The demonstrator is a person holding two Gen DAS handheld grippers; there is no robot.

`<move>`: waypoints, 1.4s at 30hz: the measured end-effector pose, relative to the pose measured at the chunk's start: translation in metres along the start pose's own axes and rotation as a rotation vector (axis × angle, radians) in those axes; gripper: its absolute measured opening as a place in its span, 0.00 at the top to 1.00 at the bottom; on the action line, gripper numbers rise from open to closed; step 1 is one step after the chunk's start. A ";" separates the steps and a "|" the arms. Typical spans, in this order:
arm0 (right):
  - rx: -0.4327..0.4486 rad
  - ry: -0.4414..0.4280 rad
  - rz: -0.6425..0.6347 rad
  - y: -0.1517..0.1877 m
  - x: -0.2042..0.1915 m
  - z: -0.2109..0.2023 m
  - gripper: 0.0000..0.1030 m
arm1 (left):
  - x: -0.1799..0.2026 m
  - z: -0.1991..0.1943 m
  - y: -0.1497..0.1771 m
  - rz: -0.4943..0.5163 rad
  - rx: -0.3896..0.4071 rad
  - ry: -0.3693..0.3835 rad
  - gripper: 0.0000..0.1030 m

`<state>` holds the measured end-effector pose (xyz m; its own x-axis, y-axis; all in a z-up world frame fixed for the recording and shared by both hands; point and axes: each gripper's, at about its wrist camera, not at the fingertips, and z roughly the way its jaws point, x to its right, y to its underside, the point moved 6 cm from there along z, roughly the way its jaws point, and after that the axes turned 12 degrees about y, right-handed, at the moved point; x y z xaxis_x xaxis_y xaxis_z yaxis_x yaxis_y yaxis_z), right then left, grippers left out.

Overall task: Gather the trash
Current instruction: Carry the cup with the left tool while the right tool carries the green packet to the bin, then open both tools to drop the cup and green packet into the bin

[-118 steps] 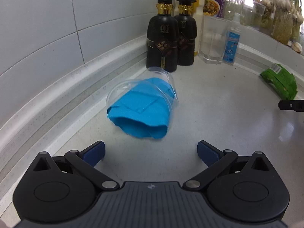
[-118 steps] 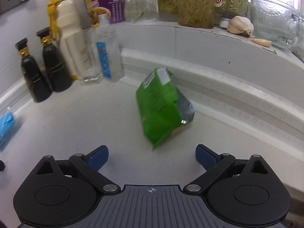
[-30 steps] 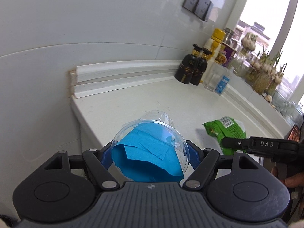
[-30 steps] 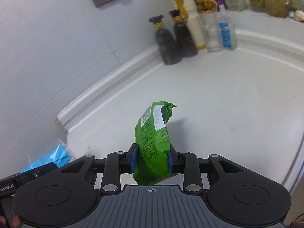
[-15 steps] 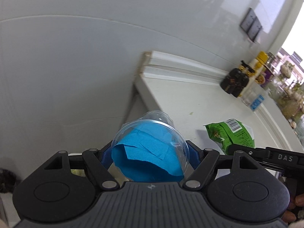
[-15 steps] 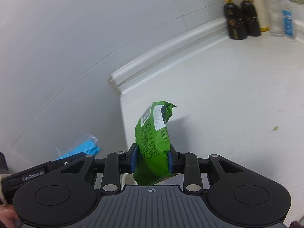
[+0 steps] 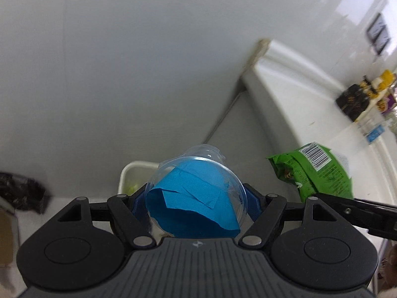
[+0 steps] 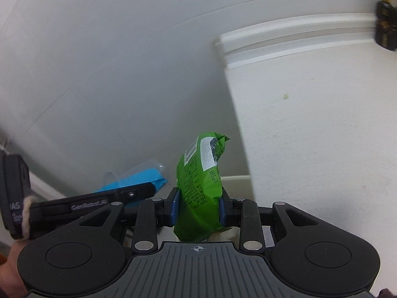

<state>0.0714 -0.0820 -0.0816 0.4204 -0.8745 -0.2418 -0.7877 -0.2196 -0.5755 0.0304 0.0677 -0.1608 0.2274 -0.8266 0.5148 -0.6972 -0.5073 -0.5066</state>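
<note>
My left gripper point(image 7: 196, 204) is shut on a clear plastic cup point(image 7: 198, 186) stuffed with blue paper, held in the air beyond the counter's left end. A white bin point(image 7: 131, 176) shows just below and behind the cup. My right gripper point(image 8: 198, 207) is shut on a green snack bag point(image 8: 201, 188), held upright beside the counter's end. The bag also shows at the right in the left wrist view point(image 7: 312, 171), and the cup shows at the left in the right wrist view point(image 8: 139, 176). The bin's rim point(image 8: 235, 177) peeks out behind the bag.
The white counter point(image 8: 322, 136) ends in a sharp edge on the right, with dark bottles point(image 7: 352, 101) far back on it. A grey wall point(image 7: 124, 62) fills the background. A dark object point(image 7: 19, 193) lies low at the left.
Both grippers have swung left and down off the counter's end, carrying the cup and the bag. The white bin has come into view below the cup.
</note>
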 end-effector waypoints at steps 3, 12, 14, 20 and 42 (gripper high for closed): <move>-0.044 0.003 -0.049 0.005 -0.014 0.014 0.72 | -0.020 0.007 0.011 -0.045 -0.046 -0.034 0.30; -0.175 0.037 -0.143 0.017 -0.041 0.068 0.72 | -0.057 0.048 0.030 -0.075 -0.140 -0.076 0.30; -0.205 0.056 -0.150 0.015 -0.044 0.085 0.72 | -0.063 0.060 0.031 -0.034 -0.153 -0.069 0.30; -0.281 0.136 -0.183 0.017 -0.048 0.128 0.72 | -0.083 0.104 0.023 0.059 -0.193 -0.074 0.30; -0.441 0.246 -0.291 0.031 -0.057 0.215 0.70 | -0.103 0.138 0.021 0.093 -0.267 -0.037 0.10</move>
<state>0.1195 0.0537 -0.2535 0.5723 -0.8143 0.0963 -0.7906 -0.5792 -0.1987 0.0862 0.1092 -0.3198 0.1752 -0.8775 0.4465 -0.8694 -0.3507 -0.3481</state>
